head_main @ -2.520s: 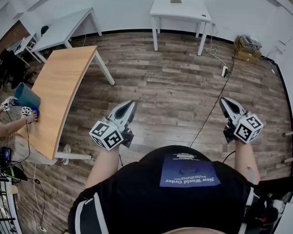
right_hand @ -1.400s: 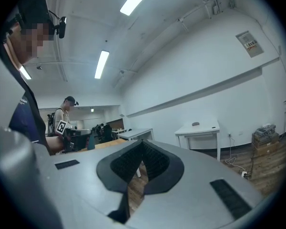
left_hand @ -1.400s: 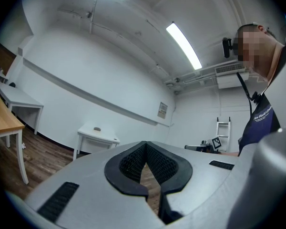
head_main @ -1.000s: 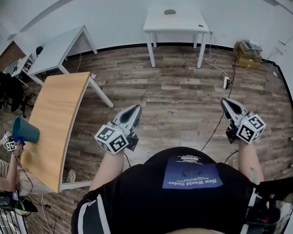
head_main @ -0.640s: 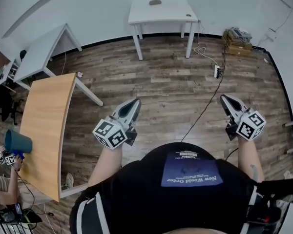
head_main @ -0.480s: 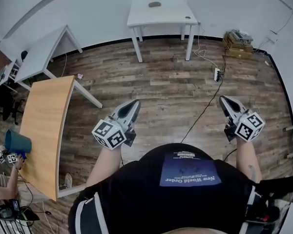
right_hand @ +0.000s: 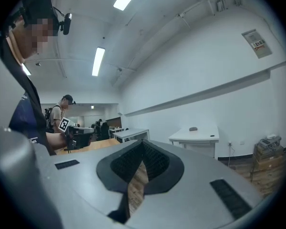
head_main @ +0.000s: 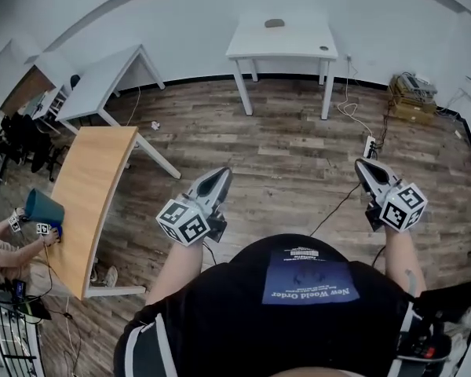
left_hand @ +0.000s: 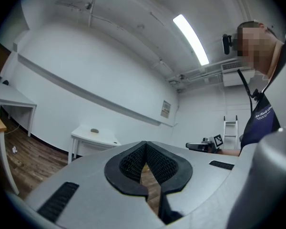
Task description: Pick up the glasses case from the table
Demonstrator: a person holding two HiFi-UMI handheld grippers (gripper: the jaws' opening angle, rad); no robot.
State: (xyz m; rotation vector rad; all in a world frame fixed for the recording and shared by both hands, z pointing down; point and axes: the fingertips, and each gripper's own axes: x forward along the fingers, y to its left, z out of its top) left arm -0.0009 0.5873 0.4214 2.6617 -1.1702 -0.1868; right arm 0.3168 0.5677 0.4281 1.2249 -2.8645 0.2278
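The far white bench point(head_main: 298, 39) has slid rightward across the head view; the wooden bench point(head_main: 90, 187) lies left. Left gripper point(head_main: 222, 173) and right gripper point(head_main: 360, 164) hover over plank floor point(head_main: 282, 151), both closed and empty. The glasses case point(head_main: 275, 23) rests on the white bench

Long white fluorescent ceiling strips point(left_hand: 190, 39) are lighting the room brightly and evenly, glaring in both gripper views. Shadows are falling faint and soft on the brown wood-plank floor point(head_main: 282, 155). Fisheye distortion is bending the white walls point(head_main: 180, 30) at every edge; corners are darkening to black. The grey left tool point(left_hand: 144, 144) and grey right tool point(right_hand: 142, 144) are blurring close-up.
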